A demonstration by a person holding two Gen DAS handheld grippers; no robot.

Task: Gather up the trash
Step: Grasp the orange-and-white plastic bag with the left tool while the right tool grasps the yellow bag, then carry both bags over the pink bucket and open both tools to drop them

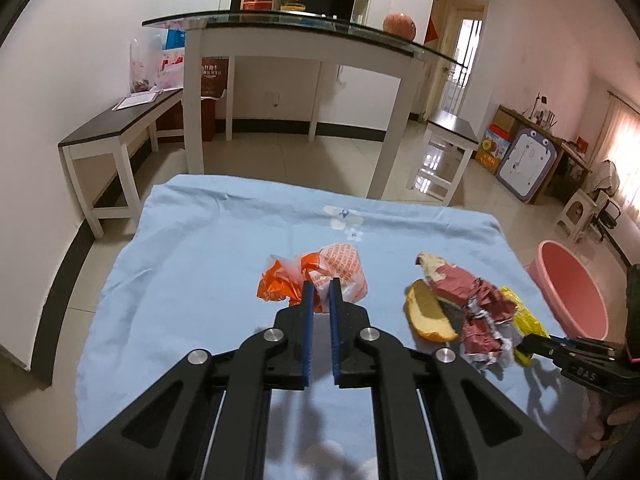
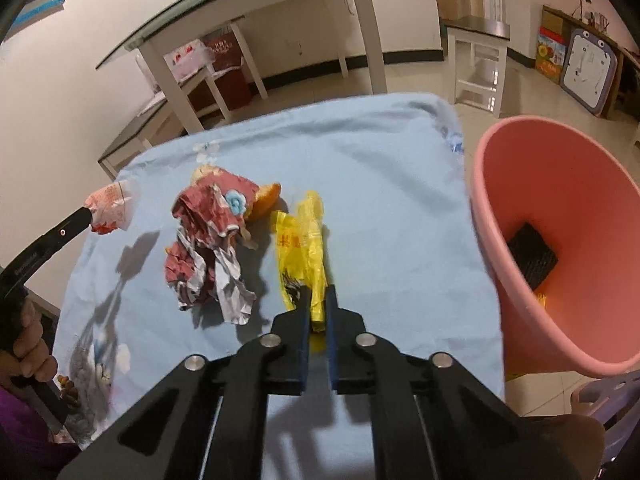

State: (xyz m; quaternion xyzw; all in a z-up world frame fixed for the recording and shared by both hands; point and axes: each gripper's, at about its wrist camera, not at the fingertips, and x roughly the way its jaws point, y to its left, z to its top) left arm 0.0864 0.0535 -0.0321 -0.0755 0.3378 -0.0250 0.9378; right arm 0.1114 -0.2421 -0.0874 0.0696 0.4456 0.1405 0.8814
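My left gripper [image 1: 321, 286] is shut on an orange and white plastic bag [image 1: 340, 270] on the light blue cloth [image 1: 192, 280]; the bag also shows in the right wrist view [image 2: 108, 208]. My right gripper [image 2: 319, 294] is shut on a yellow plastic bag [image 2: 304, 240], which also shows in the left wrist view [image 1: 522, 316]. Between them lie a crumpled red and white wrapper [image 2: 208, 248], also in the left wrist view [image 1: 480, 312], and a piece of bread [image 1: 428, 314]. A pink bucket [image 2: 492, 184] stands to the right of the cloth.
The bucket holds a black item [image 2: 532, 254] and something orange. Beyond the cloth stand a glass-topped white table [image 1: 280, 32], a low bench [image 1: 116, 128] at left and a small stool [image 1: 452, 124]. A purple object [image 2: 608, 396] sits at lower right.
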